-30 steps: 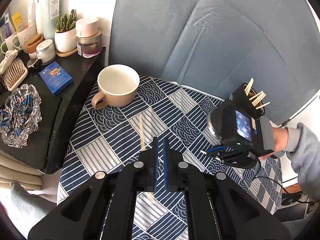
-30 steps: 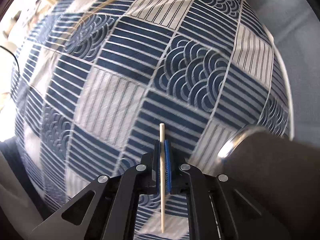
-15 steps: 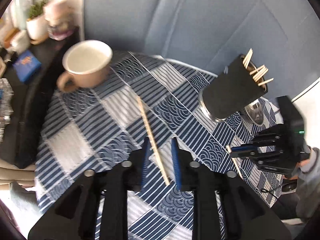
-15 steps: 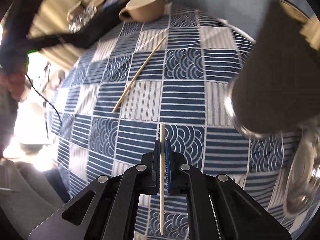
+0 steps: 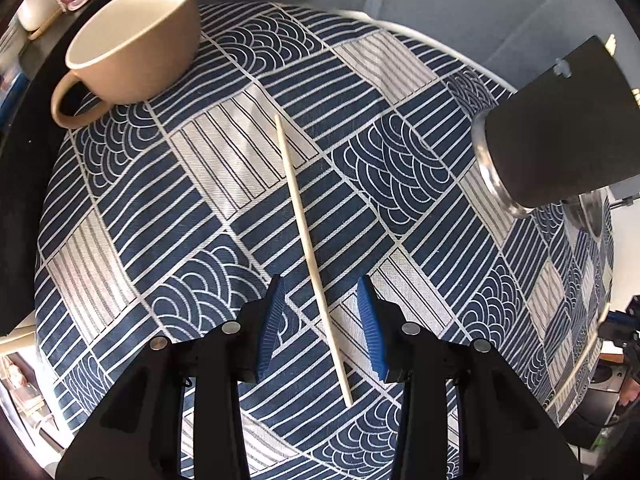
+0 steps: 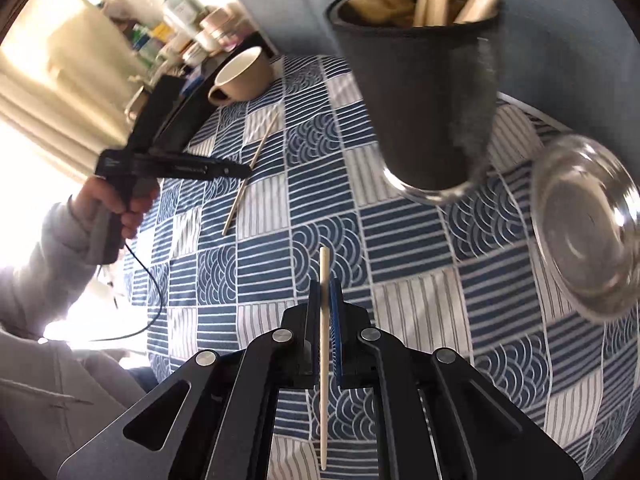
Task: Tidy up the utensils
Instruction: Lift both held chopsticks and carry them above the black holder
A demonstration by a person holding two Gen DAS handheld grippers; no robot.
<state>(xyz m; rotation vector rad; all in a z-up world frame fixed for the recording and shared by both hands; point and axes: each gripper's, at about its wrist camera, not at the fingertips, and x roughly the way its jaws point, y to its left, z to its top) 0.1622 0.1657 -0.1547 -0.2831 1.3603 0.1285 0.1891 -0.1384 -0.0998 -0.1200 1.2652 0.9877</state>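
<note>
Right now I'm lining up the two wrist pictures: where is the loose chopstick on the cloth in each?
Left wrist: chopstick centre, running between the open left gripper fingers.
Right wrist: chopstick upper left, under the left gripper.
Shared landmark: beige cup.

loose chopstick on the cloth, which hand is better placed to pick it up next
Left. The left gripper hangs right over the chopstick, jaws open either side of it. The right gripper is shut on another stick, nearer the cup.
</note>
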